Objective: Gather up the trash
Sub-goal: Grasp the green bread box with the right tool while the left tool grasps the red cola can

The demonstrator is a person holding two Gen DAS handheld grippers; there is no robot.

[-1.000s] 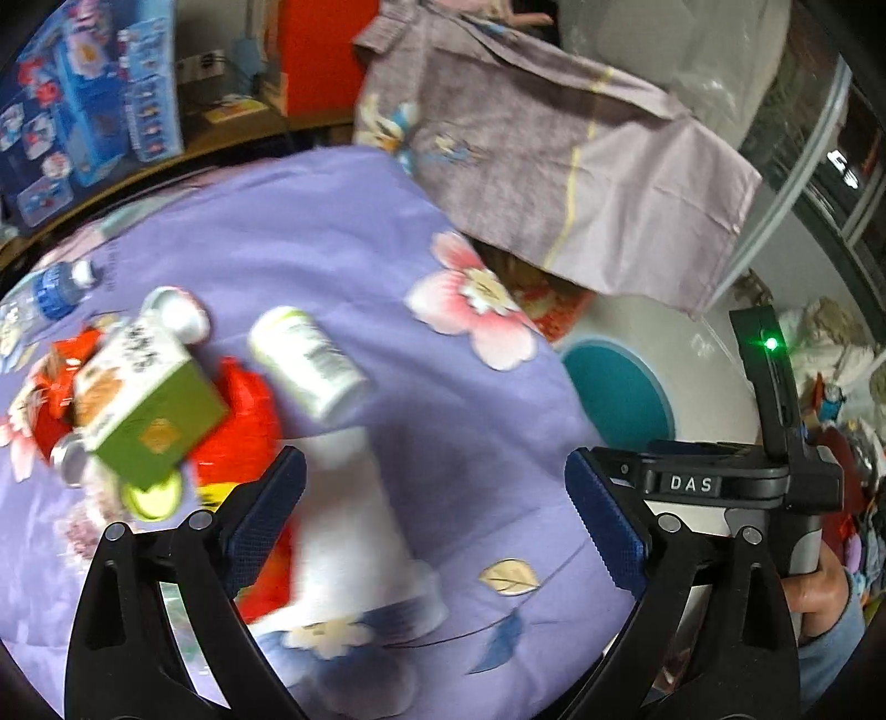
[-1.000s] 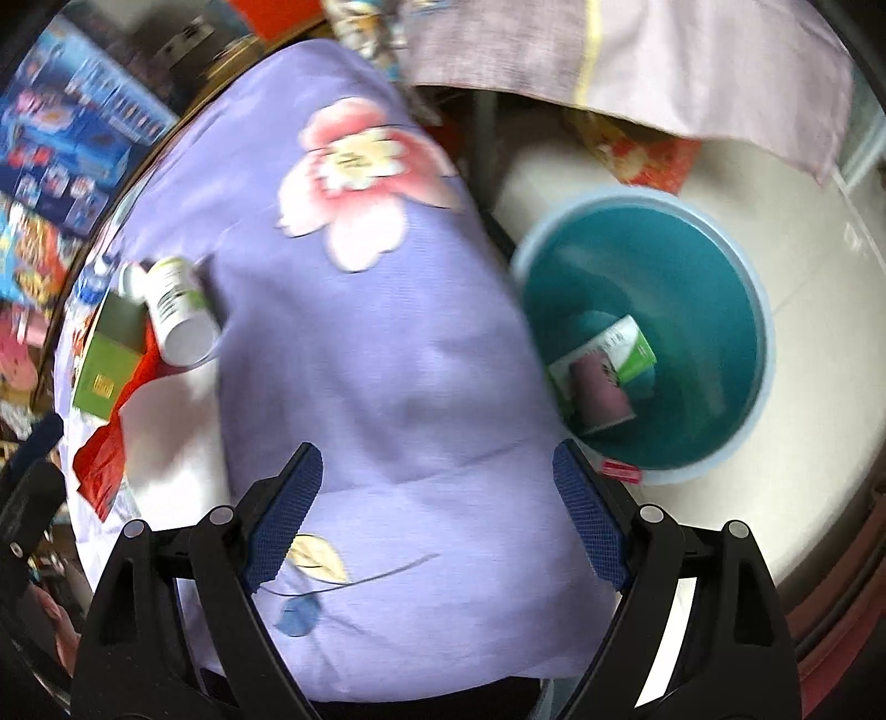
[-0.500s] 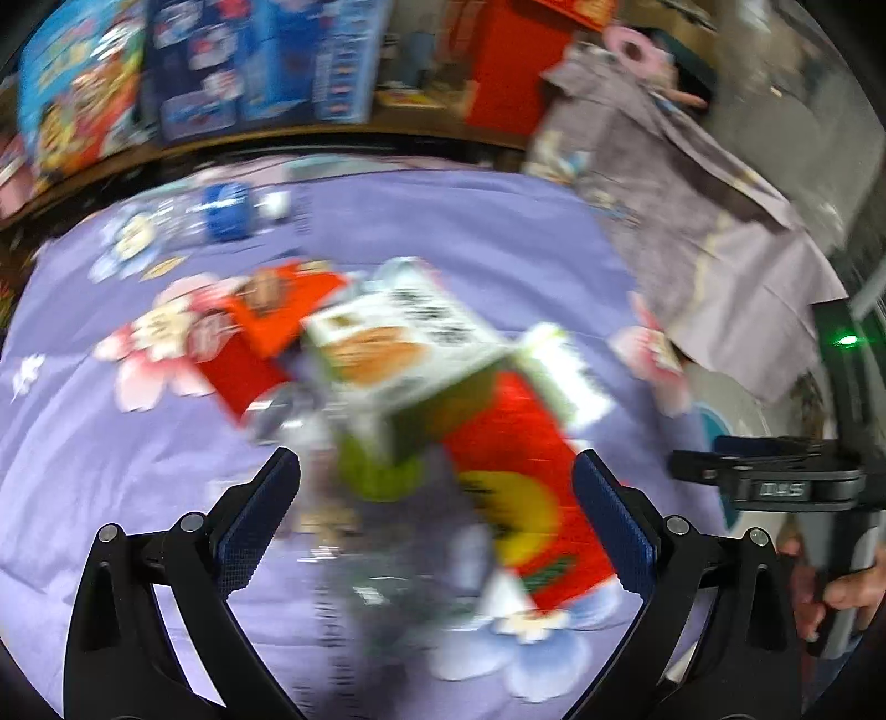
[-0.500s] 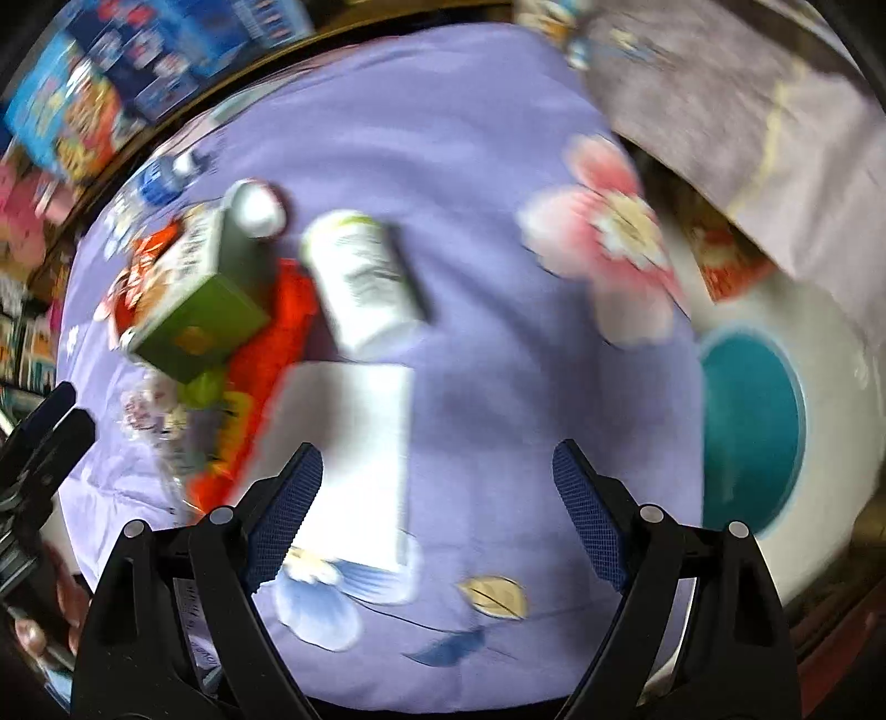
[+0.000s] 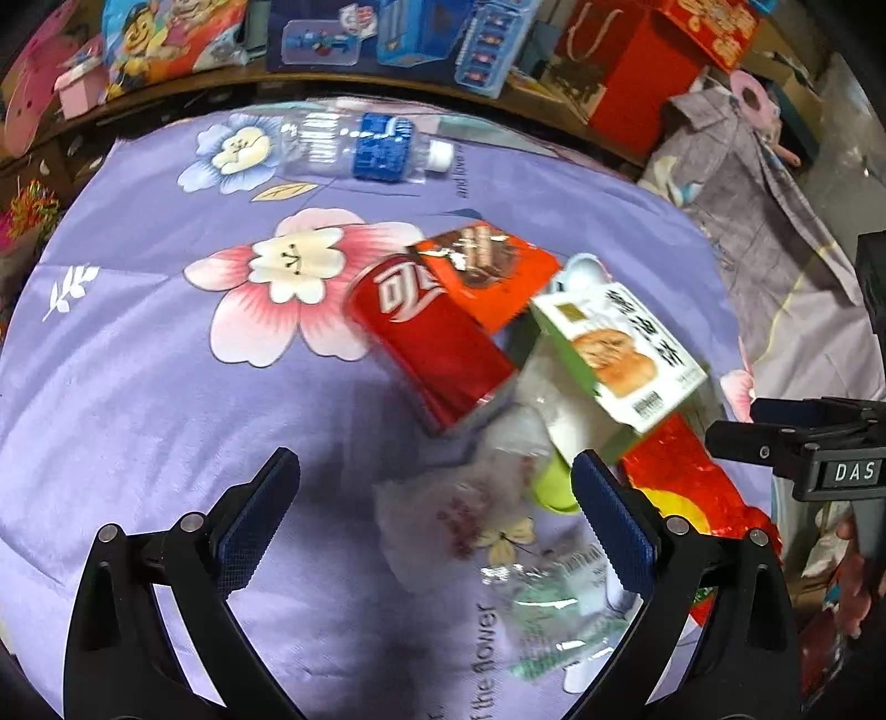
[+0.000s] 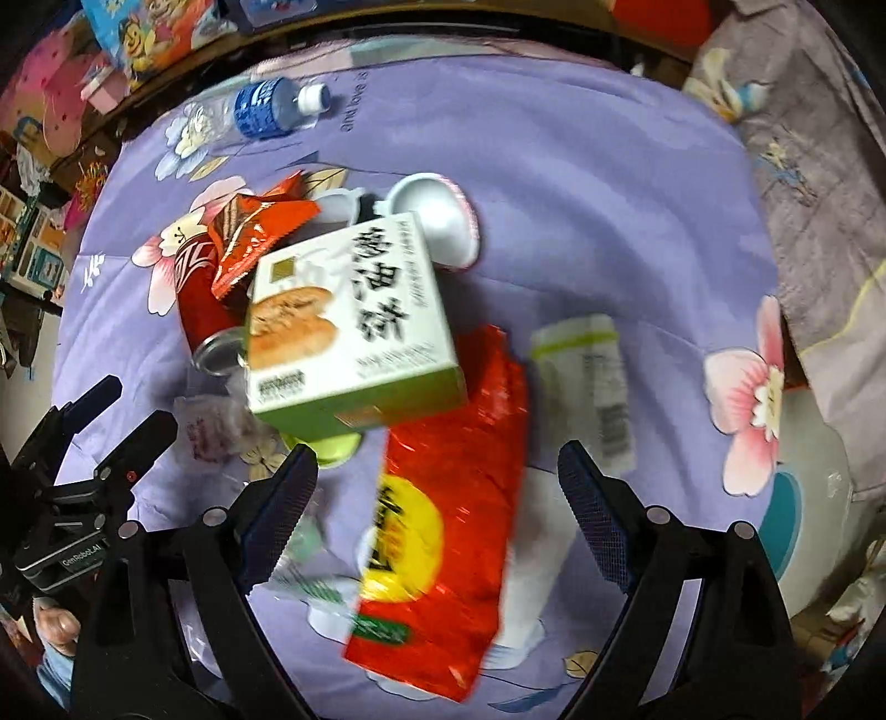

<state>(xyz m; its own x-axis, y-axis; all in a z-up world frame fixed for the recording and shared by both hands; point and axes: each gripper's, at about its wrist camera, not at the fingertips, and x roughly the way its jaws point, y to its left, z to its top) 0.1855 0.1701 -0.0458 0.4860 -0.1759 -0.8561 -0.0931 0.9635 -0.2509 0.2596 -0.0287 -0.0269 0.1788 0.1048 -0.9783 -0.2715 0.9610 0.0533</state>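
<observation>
A trash pile lies on the purple flowered cloth [image 5: 166,387]: a red cola can [image 5: 426,338], an orange snack wrapper [image 5: 487,271], a white-and-green biscuit box [image 6: 349,321], a red foil bag [image 6: 448,531], clear crumpled wrappers [image 5: 470,515], a white bottle [image 6: 598,382] and a silver can [image 6: 437,221]. A plastic water bottle [image 5: 360,144] lies apart at the far side. My left gripper [image 5: 432,515] is open and empty over the clear wrappers. My right gripper [image 6: 437,509] is open and empty over the red foil bag.
A teal bin [image 6: 786,526] stands on the floor beyond the table's right edge. Grey cloth [image 5: 775,210] hangs at the right. Toy boxes [image 5: 415,33] and a red bag [image 5: 637,83] line the far shelf.
Both grippers have swung left from the bin side to the trash pile, which now sits close in front of them. Both stay open and empty.
</observation>
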